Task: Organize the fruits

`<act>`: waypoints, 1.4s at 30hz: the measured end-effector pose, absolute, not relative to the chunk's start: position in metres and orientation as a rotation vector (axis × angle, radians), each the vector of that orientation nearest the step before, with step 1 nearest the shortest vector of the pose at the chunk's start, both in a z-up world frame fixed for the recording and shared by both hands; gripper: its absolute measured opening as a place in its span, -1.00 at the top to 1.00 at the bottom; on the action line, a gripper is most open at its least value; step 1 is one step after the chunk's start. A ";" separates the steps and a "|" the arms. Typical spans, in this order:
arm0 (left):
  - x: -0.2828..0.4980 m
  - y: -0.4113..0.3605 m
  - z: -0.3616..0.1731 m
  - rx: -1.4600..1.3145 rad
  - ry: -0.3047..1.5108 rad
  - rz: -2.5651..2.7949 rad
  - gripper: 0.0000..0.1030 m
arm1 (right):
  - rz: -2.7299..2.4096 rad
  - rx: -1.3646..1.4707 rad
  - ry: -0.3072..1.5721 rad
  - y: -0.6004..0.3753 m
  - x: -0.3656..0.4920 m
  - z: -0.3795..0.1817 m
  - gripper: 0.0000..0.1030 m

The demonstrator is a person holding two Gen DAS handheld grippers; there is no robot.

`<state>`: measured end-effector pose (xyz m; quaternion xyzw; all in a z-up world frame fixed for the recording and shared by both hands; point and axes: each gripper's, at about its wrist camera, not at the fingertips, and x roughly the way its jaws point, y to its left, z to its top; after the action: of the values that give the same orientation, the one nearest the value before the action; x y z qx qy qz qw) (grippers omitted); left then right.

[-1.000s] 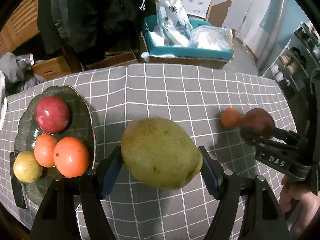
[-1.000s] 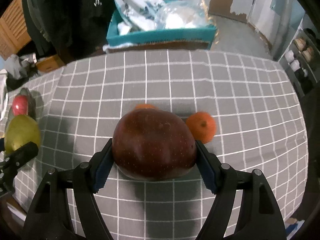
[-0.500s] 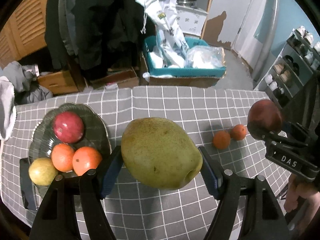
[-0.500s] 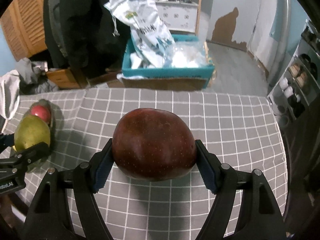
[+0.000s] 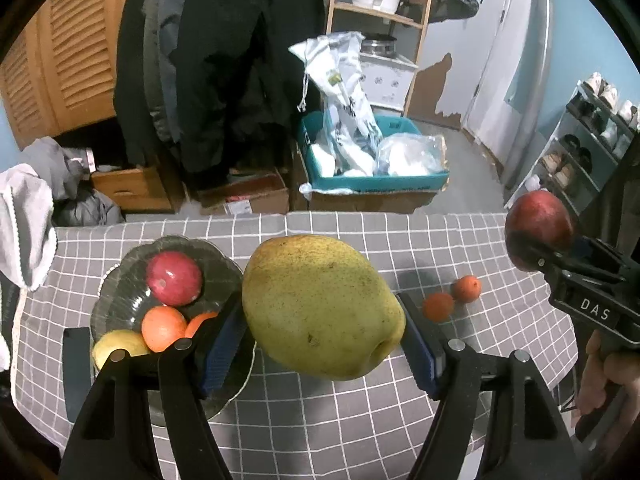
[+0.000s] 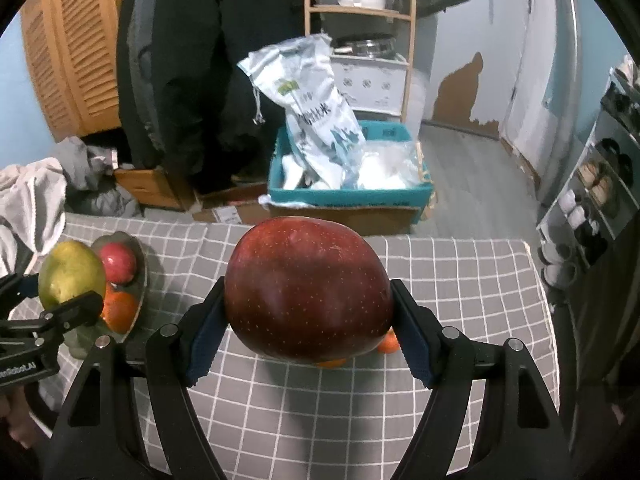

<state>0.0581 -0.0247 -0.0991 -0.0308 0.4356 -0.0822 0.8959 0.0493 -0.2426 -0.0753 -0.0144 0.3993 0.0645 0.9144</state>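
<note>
- Right now both fruits are off the tabletop (image 5: pixel 360 408): the left tool (image 5: pixel 322 336) is clamped on a big yellow-green pear (image 5: pixel 320 304), and the right tool (image 6: pixel 308 320) is clamped on a dark red apple (image 6: pixel 308 292), blue pads pressed against the sides of each.
- To my eye this is the carrying step: picked up, held in the air, not yet set down.
- The glass plate (image 5: pixel 120 280) sits at the left end of the grey checked cloth and already holds a red apple (image 5: pixel 173 278), two oranges (image 5: pixel 163 328) and a smaller yellow fruit (image 5: pixel 118 346).
- Two small oranges (image 5: pixel 452 298) lie loose on the cloth toward the right, well apart from the plate.
- Next, I'd guess, the pear goes across to the plate. It calls for a low, gentle set-down into the free room at the near side, so the round fruit there doesn't get knocked out.
- The apple has the longer way to go and should wait its turn, so the two tools don't crowd each other over the plate.
- Writing: the right tool's body reads "DAS" (image 5: pixel 595 311) in white. The left tool's body shows a cut-off word ending in "RobotAI" (image 6: pixel 18 369).
- The white bag (image 6: pixel 308 120) standing in the teal box (image 6: pixel 352 196) on the floor carries a green logo and dark characters, too small for me to read.
</note>
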 end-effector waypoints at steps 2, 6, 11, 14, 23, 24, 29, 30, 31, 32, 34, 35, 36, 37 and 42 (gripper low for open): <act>0.055 -0.023 -0.093 -0.061 0.884 -0.165 -0.46 | 0.139 -0.035 0.811 -0.239 0.048 -0.071 -0.49; 0.049 -0.017 -0.083 -0.058 0.858 -0.155 -0.46 | 0.154 -0.040 0.794 -0.234 0.045 -0.063 -0.49; 0.044 -0.007 -0.075 -0.075 0.839 -0.149 -0.46 | 0.176 -0.044 0.779 -0.225 0.042 -0.057 -0.49; 0.041 0.000 -0.071 -0.080 0.831 -0.138 -0.46 | 0.190 -0.048 0.773 -0.218 0.043 -0.055 -0.49; 0.035 0.022 -0.067 -0.101 0.813 -0.105 -0.46 | 0.239 -0.049 0.767 -0.193 0.048 -0.052 -0.49; 0.034 0.024 -0.067 -0.104 0.813 -0.101 -0.46 | 0.246 -0.050 0.767 -0.189 0.049 -0.052 -0.49; 0.034 0.040 -0.070 -0.124 0.817 -0.071 -0.46 | 0.283 -0.049 0.771 -0.169 0.054 -0.052 -0.49; 0.033 0.042 -0.071 -0.126 0.818 -0.066 -0.46 | 0.290 -0.050 0.771 -0.165 0.054 -0.052 -0.49; 0.033 0.046 -0.072 -0.130 0.821 -0.058 -0.46 | 0.298 -0.051 0.772 -0.161 0.055 -0.053 -0.49; 0.033 0.050 -0.074 -0.134 0.823 -0.051 -0.46 | 0.307 -0.052 0.775 -0.155 0.057 -0.053 -0.49; 0.034 0.058 -0.077 -0.141 0.828 -0.036 -0.46 | 0.324 -0.055 0.777 -0.145 0.059 -0.055 -0.49; 0.034 0.061 -0.078 -0.144 0.829 -0.030 -0.46 | 0.331 -0.056 0.779 -0.141 0.060 -0.055 -0.49; 0.034 0.066 -0.080 -0.147 0.831 -0.022 -0.46 | 0.341 -0.057 0.782 -0.136 0.062 -0.056 -0.49; 0.033 0.069 -0.081 -0.150 0.834 -0.015 -0.46 | 0.346 -0.058 0.784 -0.133 0.063 -0.058 -0.49; 0.034 0.089 -0.093 -0.165 0.852 0.026 -0.46 | 0.387 -0.060 0.806 -0.108 0.071 -0.066 -0.49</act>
<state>0.0335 0.0890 -0.0927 -0.0799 0.4129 0.0128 0.9072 0.0709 -0.1084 -0.0660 -0.0289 0.3898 0.1869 0.9013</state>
